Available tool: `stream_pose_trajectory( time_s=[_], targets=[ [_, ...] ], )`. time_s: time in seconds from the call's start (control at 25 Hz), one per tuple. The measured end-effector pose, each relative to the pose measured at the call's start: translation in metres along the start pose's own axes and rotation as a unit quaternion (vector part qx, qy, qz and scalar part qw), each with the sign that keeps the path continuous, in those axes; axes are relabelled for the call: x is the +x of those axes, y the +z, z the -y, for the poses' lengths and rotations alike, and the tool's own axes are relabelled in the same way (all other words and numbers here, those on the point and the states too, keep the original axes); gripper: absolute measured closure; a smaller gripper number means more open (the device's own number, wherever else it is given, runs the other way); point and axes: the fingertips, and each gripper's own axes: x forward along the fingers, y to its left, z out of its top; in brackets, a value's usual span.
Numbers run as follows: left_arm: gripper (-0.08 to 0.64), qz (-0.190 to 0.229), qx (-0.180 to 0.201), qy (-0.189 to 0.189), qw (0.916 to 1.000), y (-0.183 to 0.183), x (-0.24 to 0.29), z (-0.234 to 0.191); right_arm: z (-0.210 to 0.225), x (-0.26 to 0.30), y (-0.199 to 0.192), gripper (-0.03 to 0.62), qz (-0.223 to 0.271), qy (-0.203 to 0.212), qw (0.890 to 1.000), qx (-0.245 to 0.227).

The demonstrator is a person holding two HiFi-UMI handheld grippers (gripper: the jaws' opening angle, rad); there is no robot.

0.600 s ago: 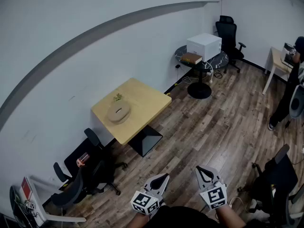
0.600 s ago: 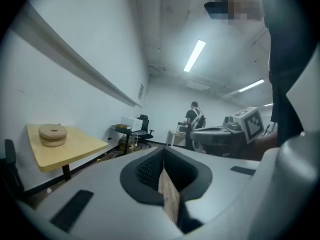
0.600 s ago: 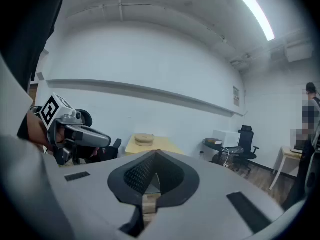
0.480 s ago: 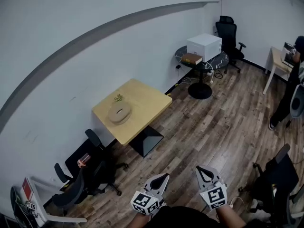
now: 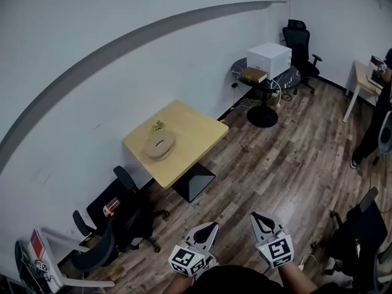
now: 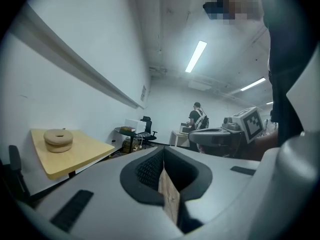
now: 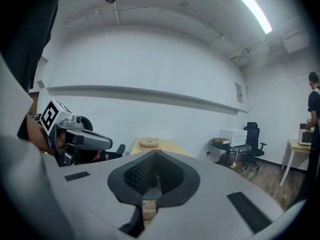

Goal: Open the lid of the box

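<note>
A round, flat wooden box (image 5: 160,146) with a hole in its lid lies on a square light-wood table (image 5: 193,130) against the white wall, next to a small green sprig. It also shows far off in the left gripper view as the round box (image 6: 58,139) and in the right gripper view as the round box (image 7: 149,143). Both grippers hang at the bottom of the head view, well short of the table. My left gripper (image 5: 211,228) is shut with nothing in it. My right gripper (image 5: 258,217) is shut and empty too.
Black office chairs (image 5: 119,219) stand left of the table. A round dark table (image 5: 264,77) at the back carries a white cube-shaped case (image 5: 268,59) and a book. A person (image 5: 375,112) stands at a desk on the right. Wooden floor lies between me and the table.
The head view has shifted a little, so the table and back furniture sit slightly lower and to the right. Both grippers keep their places and stay shut.
</note>
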Motion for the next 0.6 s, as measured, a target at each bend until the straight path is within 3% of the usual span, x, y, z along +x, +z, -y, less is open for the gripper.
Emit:
stream_pose_trajectory(
  time_s=[0.2,0.6],
  targets=[
    [0.540,-0.003,0.027,0.014,0.9995,0.009,-0.002,-0.038,-0.010,0.035,0.008,0.552,-0.003,0.012,1.000,-0.022],
    [0.540,0.006,0.031,0.044,0.9985,0.034,-0.033,-0.137,-0.040,0.119,0.046,0.356,0.015,0.024,0.999,-0.020]
  ],
)
